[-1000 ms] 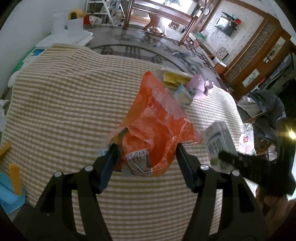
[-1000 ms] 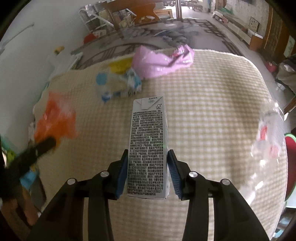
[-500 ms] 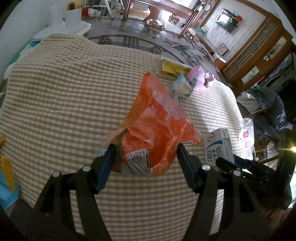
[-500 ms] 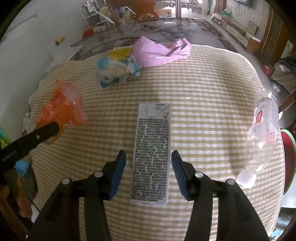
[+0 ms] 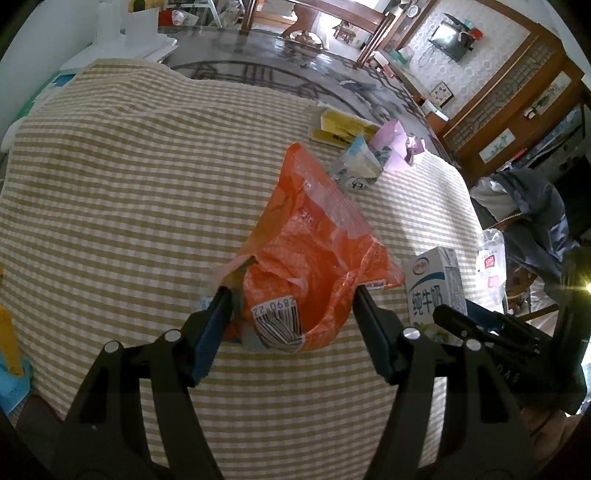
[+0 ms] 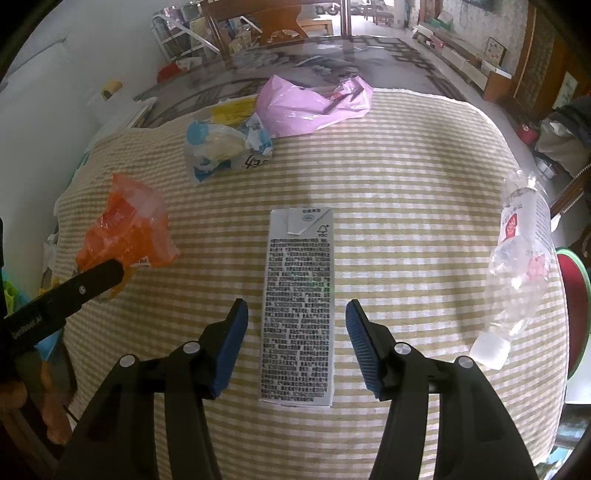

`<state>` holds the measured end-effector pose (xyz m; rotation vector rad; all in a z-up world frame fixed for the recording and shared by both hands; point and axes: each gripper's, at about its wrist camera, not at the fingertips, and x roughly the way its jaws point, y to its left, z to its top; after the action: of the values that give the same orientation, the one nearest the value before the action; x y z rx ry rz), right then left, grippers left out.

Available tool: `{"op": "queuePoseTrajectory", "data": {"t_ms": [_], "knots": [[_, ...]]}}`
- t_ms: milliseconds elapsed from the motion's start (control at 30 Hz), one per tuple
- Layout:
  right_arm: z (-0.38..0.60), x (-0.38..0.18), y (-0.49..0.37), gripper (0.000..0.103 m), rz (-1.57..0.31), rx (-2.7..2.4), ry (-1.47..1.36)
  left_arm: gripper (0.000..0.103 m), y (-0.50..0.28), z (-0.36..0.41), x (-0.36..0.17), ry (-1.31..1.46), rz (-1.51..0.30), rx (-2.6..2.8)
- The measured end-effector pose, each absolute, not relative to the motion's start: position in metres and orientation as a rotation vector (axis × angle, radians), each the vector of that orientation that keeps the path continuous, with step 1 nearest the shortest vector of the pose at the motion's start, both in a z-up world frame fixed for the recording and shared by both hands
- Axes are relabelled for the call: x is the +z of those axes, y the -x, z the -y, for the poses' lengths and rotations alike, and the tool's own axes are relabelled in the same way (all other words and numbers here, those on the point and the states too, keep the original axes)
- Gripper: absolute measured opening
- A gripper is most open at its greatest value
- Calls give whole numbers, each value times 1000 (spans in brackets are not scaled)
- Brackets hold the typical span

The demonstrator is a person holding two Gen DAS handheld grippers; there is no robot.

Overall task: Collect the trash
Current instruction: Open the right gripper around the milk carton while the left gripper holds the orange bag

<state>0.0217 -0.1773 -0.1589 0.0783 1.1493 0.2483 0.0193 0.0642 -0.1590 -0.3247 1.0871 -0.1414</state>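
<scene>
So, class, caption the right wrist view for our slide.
Open right gripper straddles a milk carton lying flat on the checked tablecloth.

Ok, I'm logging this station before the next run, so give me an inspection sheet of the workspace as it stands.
Surface: checked tablecloth over a table.
Job's things: orange bag; milk carton lying flat; crushed clear bottle at the right edge; pink bag; blue-and-white wrapper; yellow packet.
Clutter: nothing seen beyond the trash.
Grippers: left gripper open, straddling the orange bag; right gripper open, straddling the carton without touching.
Cables: nothing seen.
Surroundings: wooden furniture, wall television.
</scene>
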Motion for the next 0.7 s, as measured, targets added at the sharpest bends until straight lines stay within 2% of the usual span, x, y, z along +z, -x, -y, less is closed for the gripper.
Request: {"op": "queuePoseTrajectory", "data": {"t_ms": [633,700], "knots": [[183,-164,-15,53,-1164,248,-88,62,-11,-52,-150,300,-1054,-168],[183,-166,-14,38,-1175,258,-86,62,-10,-51,-148,298,-1049,-168]]}}
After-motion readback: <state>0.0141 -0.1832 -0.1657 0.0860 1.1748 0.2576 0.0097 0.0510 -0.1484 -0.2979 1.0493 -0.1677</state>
